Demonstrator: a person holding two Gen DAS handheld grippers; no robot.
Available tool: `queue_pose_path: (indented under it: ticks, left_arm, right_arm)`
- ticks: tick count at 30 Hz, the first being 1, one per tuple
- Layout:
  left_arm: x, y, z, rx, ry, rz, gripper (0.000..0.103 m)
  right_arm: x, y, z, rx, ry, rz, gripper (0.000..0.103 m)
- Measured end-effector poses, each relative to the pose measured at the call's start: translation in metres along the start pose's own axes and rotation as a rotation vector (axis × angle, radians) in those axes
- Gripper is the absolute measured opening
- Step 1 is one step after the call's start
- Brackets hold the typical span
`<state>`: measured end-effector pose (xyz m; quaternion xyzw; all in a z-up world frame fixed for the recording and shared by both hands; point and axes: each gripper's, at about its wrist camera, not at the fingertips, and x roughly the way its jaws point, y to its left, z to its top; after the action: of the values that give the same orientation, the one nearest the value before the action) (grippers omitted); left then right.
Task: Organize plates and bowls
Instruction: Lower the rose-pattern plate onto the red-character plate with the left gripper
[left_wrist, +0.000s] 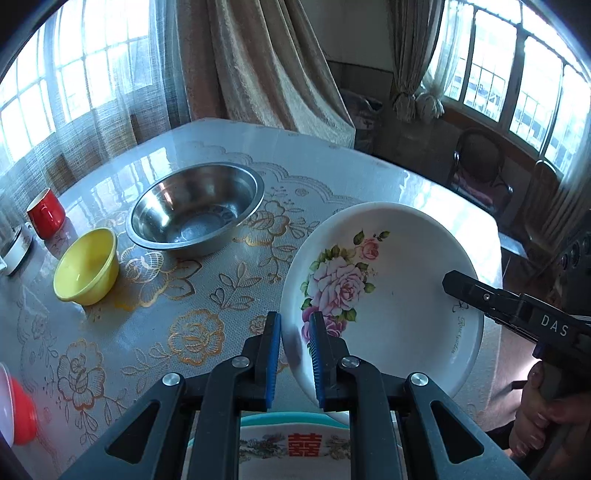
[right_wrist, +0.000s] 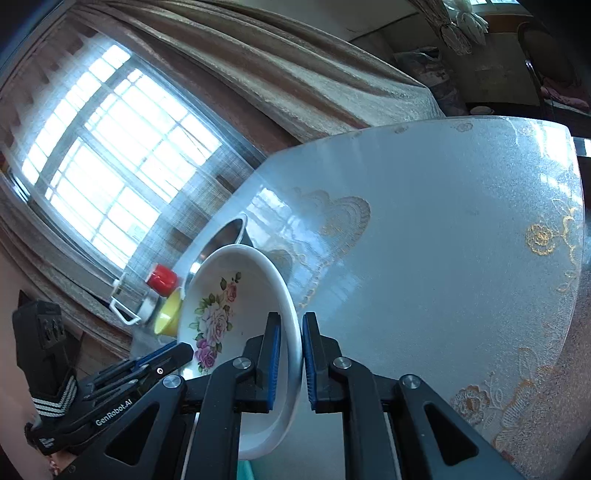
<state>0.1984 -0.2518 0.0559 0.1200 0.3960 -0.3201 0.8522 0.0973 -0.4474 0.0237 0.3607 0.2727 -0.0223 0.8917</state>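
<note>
A deep white plate with pink roses (left_wrist: 391, 306) hangs above the table, held at two opposite sides. My left gripper (left_wrist: 295, 326) is shut on its near-left rim, blue pads on either side of the edge. My right gripper (right_wrist: 291, 326) is shut on the opposite rim of the same plate (right_wrist: 225, 295); its black finger (left_wrist: 458, 284) reaches over the plate's right edge in the left wrist view. In the right wrist view the left gripper (right_wrist: 181, 352) shows at the plate's lower left. A steel bowl (left_wrist: 195, 210) and a yellow bowl (left_wrist: 86, 266) stand on the table beyond.
A red cup (left_wrist: 46, 212) and a white container (left_wrist: 14, 254) sit at the table's far left. A red bowl (left_wrist: 20, 413) is at the near left edge. Under my left gripper lies a plate with red characters (left_wrist: 299, 445). Chairs (left_wrist: 480, 177) stand beyond the table's right side.
</note>
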Motion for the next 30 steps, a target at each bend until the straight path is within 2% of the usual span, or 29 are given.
queue_pose_path:
  ticks: [8,14,21,30]
  left_arm:
    - [-0.033,0.017,-0.016,-0.091,-0.054,-0.035,0.016]
    - [-0.060,0.035,-0.038,-0.161,-0.096,-0.039,0.016]
    - [-0.082,0.059,-0.080,-0.251,-0.095,-0.045,0.016]
    - [-0.099,0.074,-0.137,-0.334,-0.068,-0.004,0.016]
  right_arm:
    - [-0.020,0.024,-0.001,-0.012,-0.012,0.081,0.012]
    - [-0.026,0.051,-0.009,-0.074,0.000,0.124,0.012]
    - [-0.018,0.064,-0.033,-0.089,0.075,0.157,0.012]
    - [-0.006,0.076,-0.078,-0.103,0.188,0.172,0.012]
